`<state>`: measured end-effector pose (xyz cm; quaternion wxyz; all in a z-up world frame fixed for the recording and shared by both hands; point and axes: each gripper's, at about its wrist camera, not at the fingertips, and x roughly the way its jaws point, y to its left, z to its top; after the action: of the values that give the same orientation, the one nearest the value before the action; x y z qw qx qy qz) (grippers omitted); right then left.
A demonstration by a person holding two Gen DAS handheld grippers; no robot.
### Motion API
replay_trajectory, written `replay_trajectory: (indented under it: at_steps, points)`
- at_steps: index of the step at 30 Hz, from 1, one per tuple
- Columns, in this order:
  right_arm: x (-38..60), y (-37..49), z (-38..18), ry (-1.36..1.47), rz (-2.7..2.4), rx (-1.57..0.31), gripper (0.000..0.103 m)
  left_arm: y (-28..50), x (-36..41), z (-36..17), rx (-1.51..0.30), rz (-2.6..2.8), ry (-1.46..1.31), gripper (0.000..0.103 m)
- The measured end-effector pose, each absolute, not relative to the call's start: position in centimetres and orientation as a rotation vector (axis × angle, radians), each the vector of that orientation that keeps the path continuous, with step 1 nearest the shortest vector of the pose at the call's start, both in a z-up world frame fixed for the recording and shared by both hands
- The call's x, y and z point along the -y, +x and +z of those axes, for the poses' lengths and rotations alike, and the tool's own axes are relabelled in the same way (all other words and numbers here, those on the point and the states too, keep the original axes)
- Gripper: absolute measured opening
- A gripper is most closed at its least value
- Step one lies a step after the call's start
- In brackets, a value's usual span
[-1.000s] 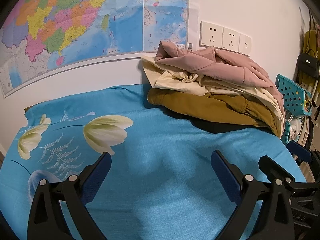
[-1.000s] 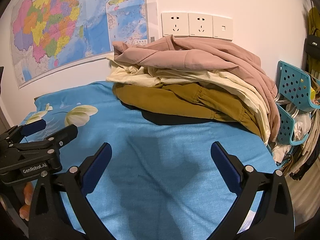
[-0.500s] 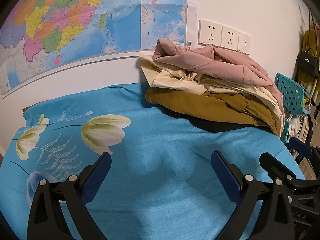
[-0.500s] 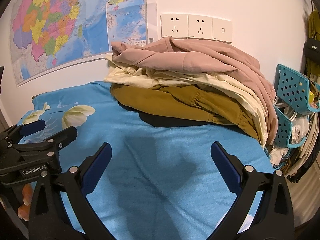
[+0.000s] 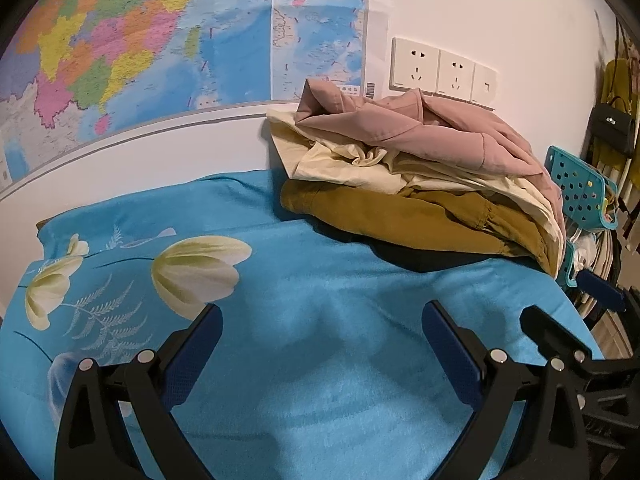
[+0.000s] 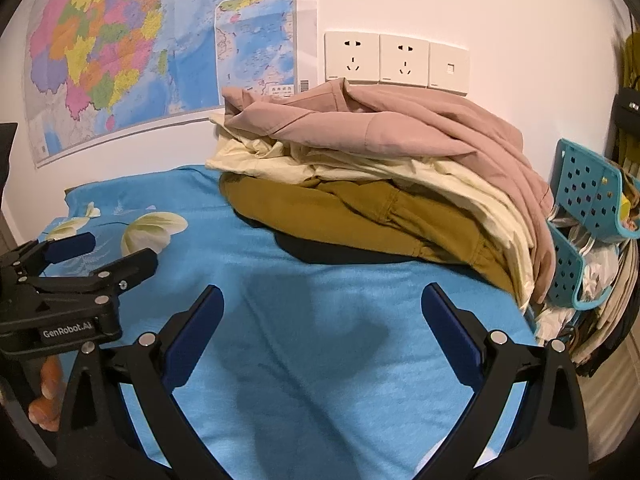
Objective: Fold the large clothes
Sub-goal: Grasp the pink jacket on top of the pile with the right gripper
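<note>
Hovering over the blue bedspread [image 5: 328, 320], my left gripper [image 5: 320, 336] and right gripper [image 6: 320, 316] both have jaws spread wide, holding nothing. Ahead, against the wall, sits the clothes pile: a pink garment [image 6: 400, 128] on a cream one [image 6: 360, 168], mustard one [image 6: 340, 212] beneath.

White wall [image 6: 500, 8] with map [image 5: 140, 40], sockets [image 6: 394, 60]; blue floral bedsheet [image 5: 320, 280].
</note>
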<state>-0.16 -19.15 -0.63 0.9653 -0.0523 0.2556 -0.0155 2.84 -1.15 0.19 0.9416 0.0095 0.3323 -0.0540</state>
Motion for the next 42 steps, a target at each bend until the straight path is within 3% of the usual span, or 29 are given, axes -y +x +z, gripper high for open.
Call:
replay_trajectory:
  at_steps: [13,17,18,19,20,21,23,28,36,37,39,42]
  points:
    - [23.3,8.0,3.4,-0.369,-0.086,-0.425,0.097,8.6,4.1,1.3,-0.705,-0.203,0.058,0.096]
    - [24.6,12.8,2.9,-0.478,-0.111,-0.486,0.093,10.5,4.6,0.7,-0.732,-0.199,0.048,0.096]
    - [24.8,13.6,2.7,-0.498,-0.111,-0.497,0.079,10.8,4.7,0.6,-0.736,-0.197,0.046,0.096]
    - [25.1,14.3,2.5,-0.499,-0.089,-0.521,0.054,11.2,4.7,0.5,-0.739,-0.189,0.046,0.096]
    - [25.4,14.9,2.4,-0.487,-0.054,-0.555,0.042,11.4,4.7,0.4,-0.743,-0.185,0.047,0.096]
    - [25.6,15.0,2.5,-0.474,-0.018,-0.565,0.02,11.7,4.7,0.2,-0.746,-0.182,0.048,0.096]
    - [24.8,13.8,3.0,-0.508,0.001,-0.528,0.002,12.1,4.4,0.0,-0.751,-0.176,0.046,0.096]
    - [22.1,8.8,4.5,-0.535,0.074,-0.485,0.002,13.0,3.3,0.1,-0.747,-0.173,0.012,0.096]
    - [17.7,7.6,-3.3,-0.743,0.186,-0.662,0.004,14.0,1.0,-0.2,-0.763,-0.163,-0.063,0.096]
    - [18.1,7.7,-3.0,-0.698,0.228,-0.684,0.019,14.1,0.9,-0.3,-0.772,-0.165,-0.069,0.096]
    - [18.4,7.1,-1.8,-0.665,0.28,-0.672,0.037,14.0,0.8,-0.4,-0.771,-0.168,-0.066,0.096]
    - [18.3,5.9,1.6,-0.685,0.239,-0.516,0.039,13.9,1.0,-0.3,-0.768,-0.181,-0.059,0.096]
